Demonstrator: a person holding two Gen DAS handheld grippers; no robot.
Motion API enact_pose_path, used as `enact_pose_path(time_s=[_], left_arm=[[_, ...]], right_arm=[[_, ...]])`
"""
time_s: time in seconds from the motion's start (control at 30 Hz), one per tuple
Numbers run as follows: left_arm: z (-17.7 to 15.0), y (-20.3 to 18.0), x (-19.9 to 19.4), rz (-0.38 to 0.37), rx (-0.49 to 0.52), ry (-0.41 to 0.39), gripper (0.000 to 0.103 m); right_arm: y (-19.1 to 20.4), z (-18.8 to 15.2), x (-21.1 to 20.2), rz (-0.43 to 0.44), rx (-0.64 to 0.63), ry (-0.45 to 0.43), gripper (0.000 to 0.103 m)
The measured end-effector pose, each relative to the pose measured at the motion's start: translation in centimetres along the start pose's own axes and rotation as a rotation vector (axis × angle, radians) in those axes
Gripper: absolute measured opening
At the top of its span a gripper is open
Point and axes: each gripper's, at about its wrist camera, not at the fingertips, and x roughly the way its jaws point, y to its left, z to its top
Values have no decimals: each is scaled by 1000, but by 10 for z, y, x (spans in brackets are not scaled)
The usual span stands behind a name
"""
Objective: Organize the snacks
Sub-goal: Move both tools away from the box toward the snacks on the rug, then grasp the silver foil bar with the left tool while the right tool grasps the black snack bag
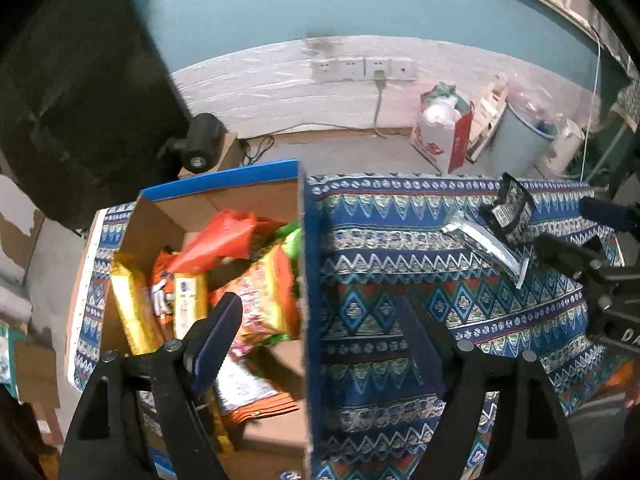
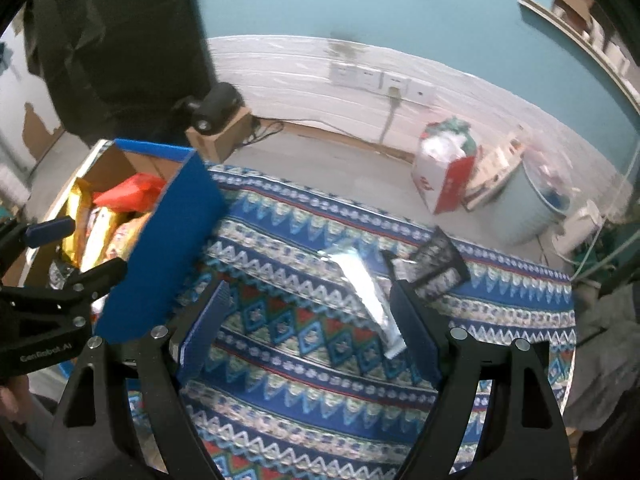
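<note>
A blue cardboard box point(image 1: 306, 280) stands on the patterned tablecloth point(image 1: 400, 264) and holds several snack packs, orange, yellow and green point(image 1: 264, 292). My left gripper point(image 1: 320, 320) is open and empty, its jaws either side of the box's right wall. A silver packet point(image 2: 368, 292) and a black patterned packet point(image 2: 438, 264) lie on the cloth to the right; both show in the left wrist view point(image 1: 484, 240) point(image 1: 510, 208). My right gripper point(image 2: 308, 308) is open and empty, just above the cloth, with its right fingertip point(image 2: 400, 296) beside the silver packet.
The box point(image 2: 160, 256) shows at the left of the right wrist view, with the left gripper point(image 2: 72, 248) at it. Beyond the table's far edge are the floor, a small camera on a carton point(image 2: 216, 112), a red-and-white bag point(image 2: 444, 176), a pale bin point(image 2: 528, 208) and wall sockets point(image 2: 376, 76).
</note>
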Motion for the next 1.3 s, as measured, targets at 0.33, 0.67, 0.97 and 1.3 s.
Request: enact_pose_path(time_s=[0.33, 0.67, 0.97, 1.3], left_arm=[[10, -44, 31, 19, 78, 33, 81], [24, -79, 69, -5, 109, 87, 81], [30, -95, 110, -49, 97, 171, 81], [33, -92, 124, -63, 73, 204, 81]], right_arm=[[-68, -16, 17, -114, 59, 51, 82], [-118, -30, 86, -171, 143, 146, 82], [-136, -47, 132, -211, 151, 236, 82], [-119, -65, 152, -191, 118, 309, 82]])
